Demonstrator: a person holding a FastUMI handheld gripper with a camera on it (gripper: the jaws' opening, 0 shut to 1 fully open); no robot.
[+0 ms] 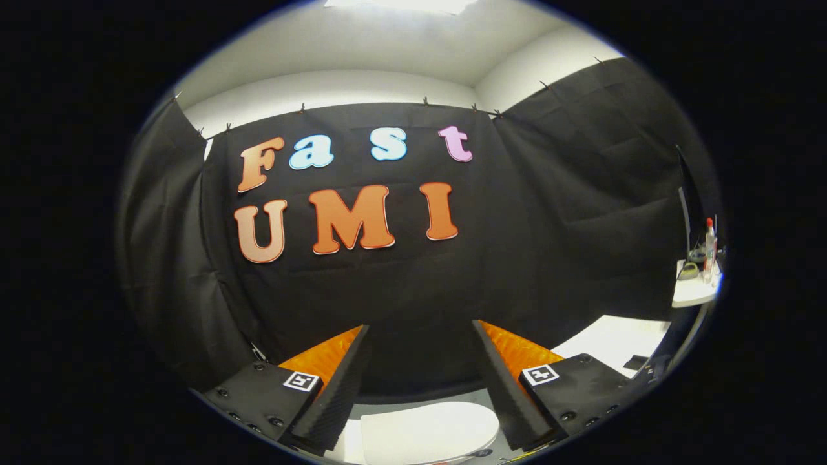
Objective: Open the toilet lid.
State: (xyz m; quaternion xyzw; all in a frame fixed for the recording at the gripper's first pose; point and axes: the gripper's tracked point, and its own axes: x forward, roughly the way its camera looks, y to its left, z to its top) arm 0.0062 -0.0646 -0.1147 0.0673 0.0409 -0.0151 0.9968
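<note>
The gripper (420,336) has its two fingers wide apart, holding nothing. Low between them lies the white toilet lid (429,429), flat and partly cut off. Off to the right, a white table (694,294) holds what may be a small bottle (710,248).

the hand-held gripper (420,336) is held level, its two fingers spread wide apart, gripping nothing.
</note>
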